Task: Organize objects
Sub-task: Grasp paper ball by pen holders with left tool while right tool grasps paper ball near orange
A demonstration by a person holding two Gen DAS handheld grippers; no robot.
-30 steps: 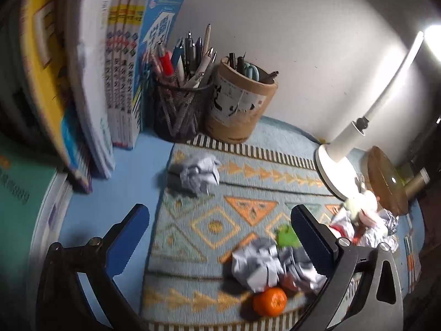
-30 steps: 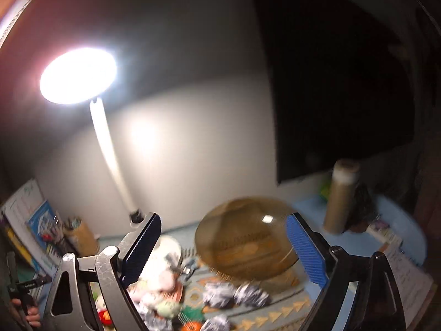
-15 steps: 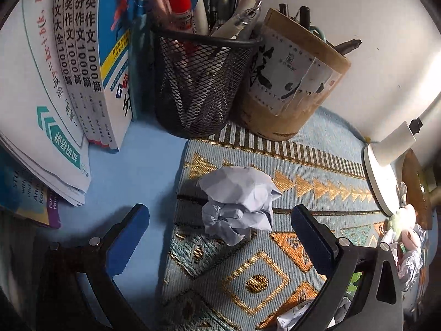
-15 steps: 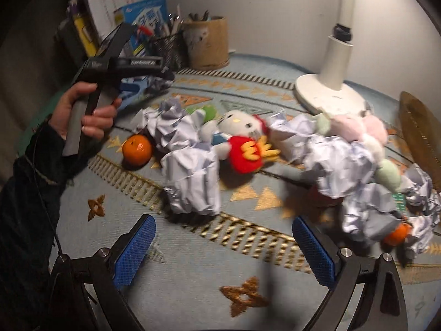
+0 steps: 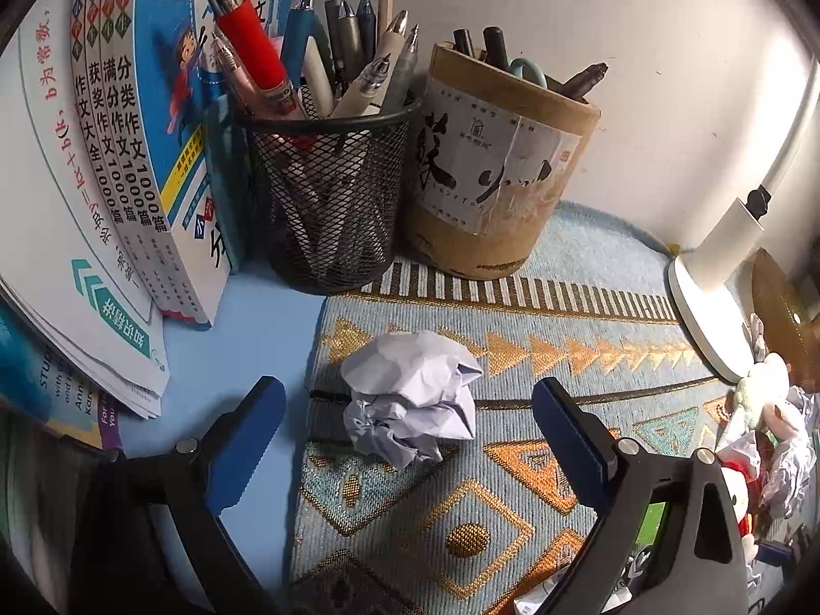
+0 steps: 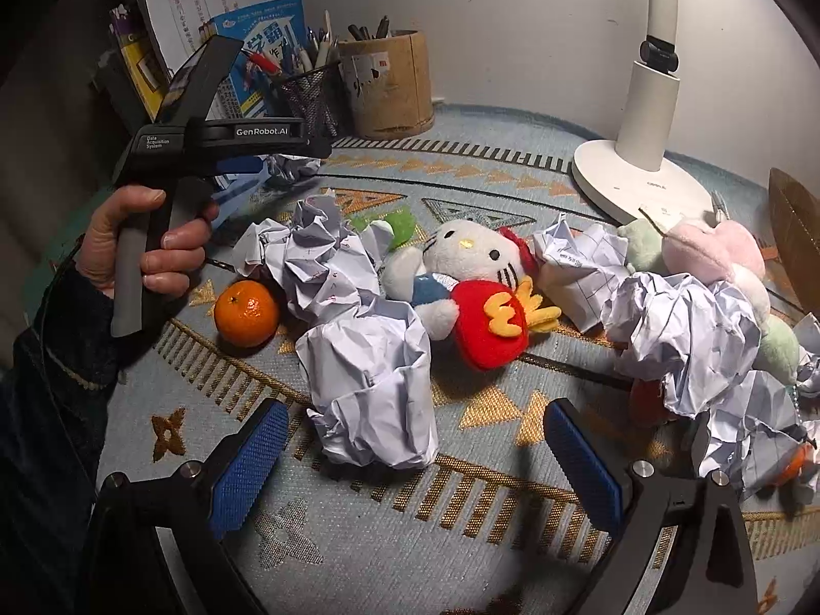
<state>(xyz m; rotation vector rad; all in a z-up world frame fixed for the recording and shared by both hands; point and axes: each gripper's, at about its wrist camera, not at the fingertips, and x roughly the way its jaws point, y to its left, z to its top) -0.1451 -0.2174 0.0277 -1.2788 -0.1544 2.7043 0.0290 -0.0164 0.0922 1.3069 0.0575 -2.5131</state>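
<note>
Crumpled paper balls lying between two sets of spread tongs on a woven mat

The woven, gold-patterned mat (image 5: 512,487) is covering the surface. The left tongs (image 5: 408,423) are closing, not yet touching the roundish, creased paper ball (image 5: 410,400) sitting between them, no clear long axis. The right tongs (image 6: 410,453) are gaping, released, just short of a larger crumpled paper wad (image 6: 369,384), standing roughly upright, running away from them.

Plain white wall (image 6: 512,25) stood behind the desk, lit bright near the white desk lamp (image 6: 640,154). Lamp base sat on a blue patterned mat (image 5: 512,487) with gold triangles. Left of the lamp, against the wall, were a mesh pen cup (image 5: 328,195), a wooden holder (image 5: 492,169), then leaning books (image 5: 128,154).
</note>
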